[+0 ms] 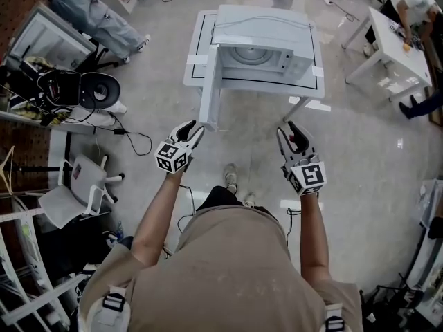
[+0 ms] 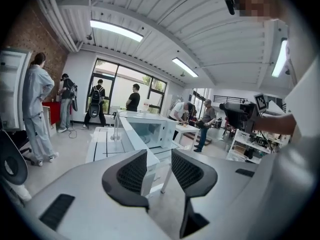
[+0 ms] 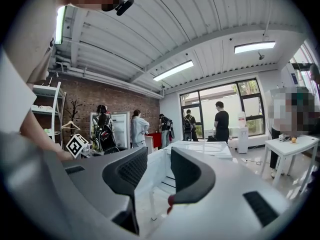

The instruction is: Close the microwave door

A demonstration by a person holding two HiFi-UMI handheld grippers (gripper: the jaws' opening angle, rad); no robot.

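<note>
A white microwave stands on a white table, and its door is swung wide open toward me on the left side. My left gripper is open, its tips right at the door's free edge. In the left gripper view the door's edge runs up between the spread jaws of the left gripper, and the microwave's open cavity shows behind it. My right gripper is open with nothing in it, level with the left one and to the right of the door, in front of the table.
A small white table with people at it stands at the far right. A grey chair and cables lie on the floor at the left, beside racks of equipment. A person sits at the back left.
</note>
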